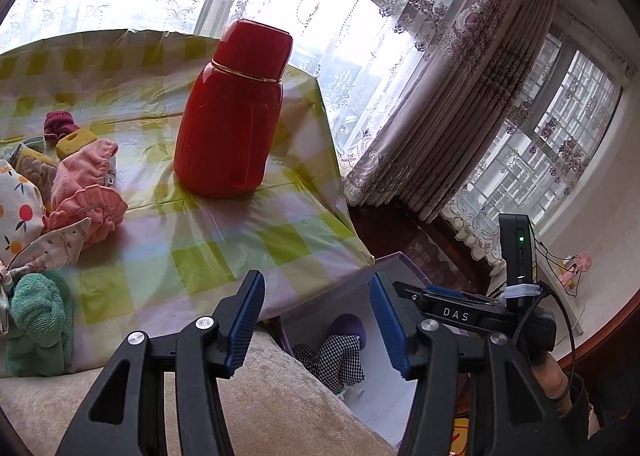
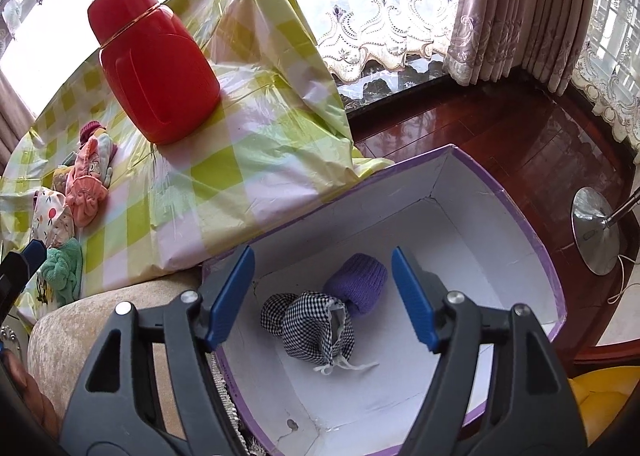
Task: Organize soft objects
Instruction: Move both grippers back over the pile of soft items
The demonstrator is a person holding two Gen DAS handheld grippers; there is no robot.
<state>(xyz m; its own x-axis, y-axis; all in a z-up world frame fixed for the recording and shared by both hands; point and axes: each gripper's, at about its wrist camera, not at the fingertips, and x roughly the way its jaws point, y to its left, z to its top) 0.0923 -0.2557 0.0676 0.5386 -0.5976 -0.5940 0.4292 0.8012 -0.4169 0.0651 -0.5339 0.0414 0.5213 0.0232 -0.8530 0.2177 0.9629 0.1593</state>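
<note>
A purple-rimmed white box (image 2: 500, 240) sits below the table's edge and holds a black-and-white checked pouch (image 2: 308, 320) and a purple knitted roll (image 2: 360, 280). My right gripper (image 2: 322, 296) is open and empty above the box. My left gripper (image 1: 318, 320) is open and empty over the beige cushion edge; the pouch (image 1: 332, 360) shows between its fingers. On the checked tablecloth lie pink cloth (image 1: 88, 192), a green towel (image 1: 40, 320), a fruit-print cloth (image 1: 16, 208) and a maroon knit piece (image 1: 58, 124). The pile also shows in the right wrist view (image 2: 86, 184).
A large red flask (image 1: 236, 112) stands on the table (image 1: 224, 240), also seen in the right wrist view (image 2: 152, 60). A yellow sponge (image 1: 74, 140) lies by the cloths. A metal lamp base (image 2: 594, 232) stands on the wooden floor. Curtains hang behind.
</note>
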